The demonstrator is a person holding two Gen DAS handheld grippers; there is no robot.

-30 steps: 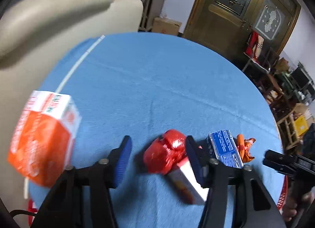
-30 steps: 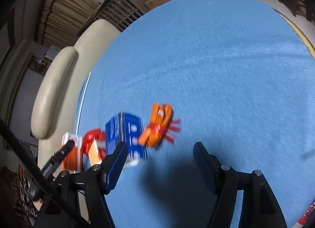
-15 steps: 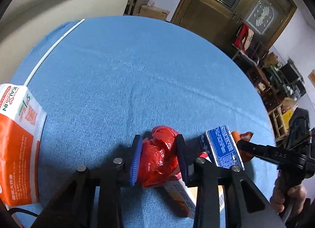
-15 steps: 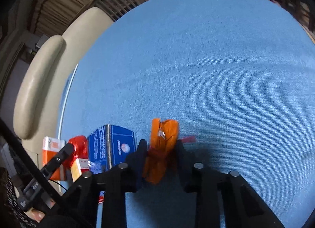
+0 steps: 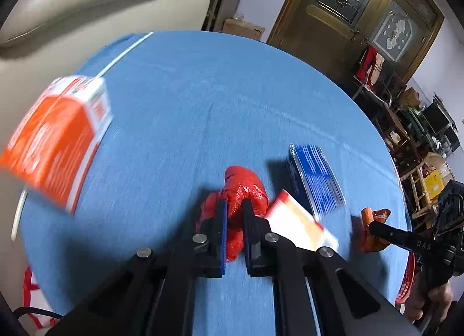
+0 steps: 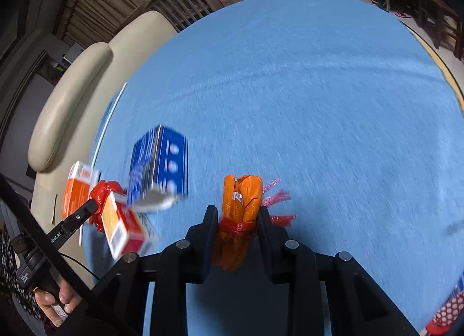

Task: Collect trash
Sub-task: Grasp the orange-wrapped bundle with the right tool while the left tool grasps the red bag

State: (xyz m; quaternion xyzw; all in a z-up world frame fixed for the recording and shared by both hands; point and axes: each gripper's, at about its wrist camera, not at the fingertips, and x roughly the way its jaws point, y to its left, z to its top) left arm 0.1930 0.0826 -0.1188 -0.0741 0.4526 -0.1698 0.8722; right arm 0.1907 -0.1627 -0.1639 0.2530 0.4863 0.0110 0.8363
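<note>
My left gripper (image 5: 233, 205) is shut on a crumpled red plastic bag (image 5: 246, 188), held just above the blue tablecloth (image 5: 203, 98). My right gripper (image 6: 237, 212) is shut on an orange wrapper bundle (image 6: 242, 196) with red mesh; it also shows in the left wrist view (image 5: 372, 230). A blue box (image 5: 316, 176) and a small orange-and-white carton (image 5: 298, 225) lie between the two grippers. In the right wrist view the blue box (image 6: 159, 165) stands left of the bundle, with the small carton (image 6: 121, 225) and red bag (image 6: 104, 191) further left.
A large orange-and-white box (image 5: 58, 139) lies at the table's left edge, also in the right wrist view (image 6: 78, 188). A beige armchair (image 5: 87, 2) stands behind the table. A wooden door (image 5: 348, 11) and cluttered furniture (image 5: 420, 121) are at the far right.
Both grippers closed tighter on their items and lifted them a little. The left jaws squeezed the red bag much narrower. The views are motion-blurred.
</note>
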